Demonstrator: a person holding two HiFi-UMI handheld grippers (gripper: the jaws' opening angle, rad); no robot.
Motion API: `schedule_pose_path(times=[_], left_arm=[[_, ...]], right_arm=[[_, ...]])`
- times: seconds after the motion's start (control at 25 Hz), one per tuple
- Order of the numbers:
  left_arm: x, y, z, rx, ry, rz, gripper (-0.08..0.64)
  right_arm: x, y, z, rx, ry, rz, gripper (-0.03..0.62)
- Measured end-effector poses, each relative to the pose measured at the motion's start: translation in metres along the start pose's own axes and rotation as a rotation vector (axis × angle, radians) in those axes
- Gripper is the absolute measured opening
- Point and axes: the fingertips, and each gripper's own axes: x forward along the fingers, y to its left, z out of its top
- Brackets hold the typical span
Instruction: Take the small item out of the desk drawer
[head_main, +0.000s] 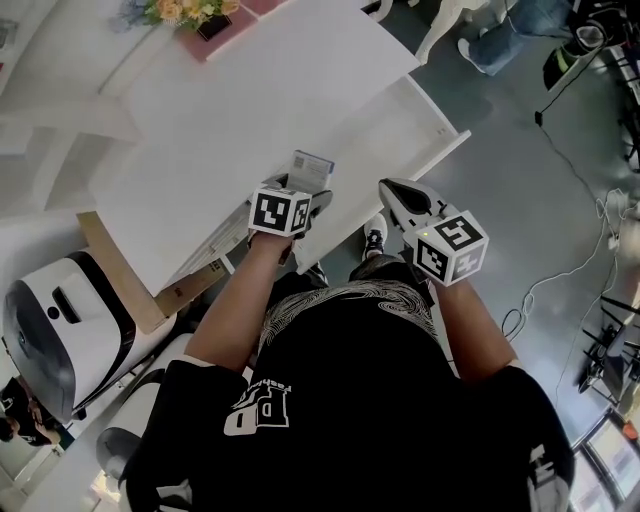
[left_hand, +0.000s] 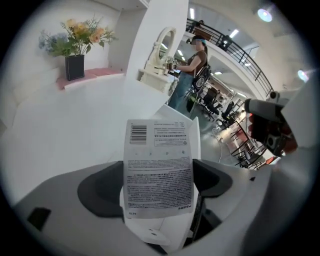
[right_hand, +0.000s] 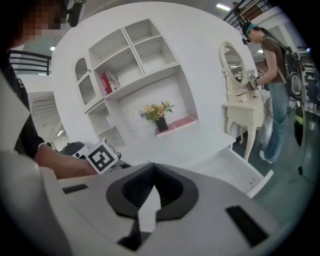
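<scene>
The left gripper (head_main: 303, 195) is clamping its jaws on the small box (left_hand: 159, 170), holding it clear above the open drawer (head_main: 395, 160) for removal. The right gripper (head_main: 398, 195) is idling beside the drawer, jaws together and empty.

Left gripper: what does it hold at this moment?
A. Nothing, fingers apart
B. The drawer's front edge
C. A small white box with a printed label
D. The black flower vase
C: in the left gripper view, the box, with its barcode and fine print, sits clamped between the fingers of the left gripper.
</scene>
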Motion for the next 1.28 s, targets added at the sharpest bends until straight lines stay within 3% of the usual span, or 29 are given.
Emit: schedule_pose_path(times=[0.56, 1.04, 1.28], left_arm=[[-0.088, -0.026, 0.042, -0.002, -0.264, -0.169, 0.430], [-0.170, -0.035, 0.055, 0.020, -0.476, -0.226, 0.430], [-0.201, -0.039, 0.055, 0.041, -0.552, -0.235, 0.430]], right_arm=[[-0.001, 0.047, 0.028, -0.043, -0.077, 0.009, 0.008], [-0.011, 0.092, 0.063, -0.087, -0.205, 0.039, 0.008], [-0.008, 0.103, 0.063, -0.122, -0.195, 0.021, 0.008]])
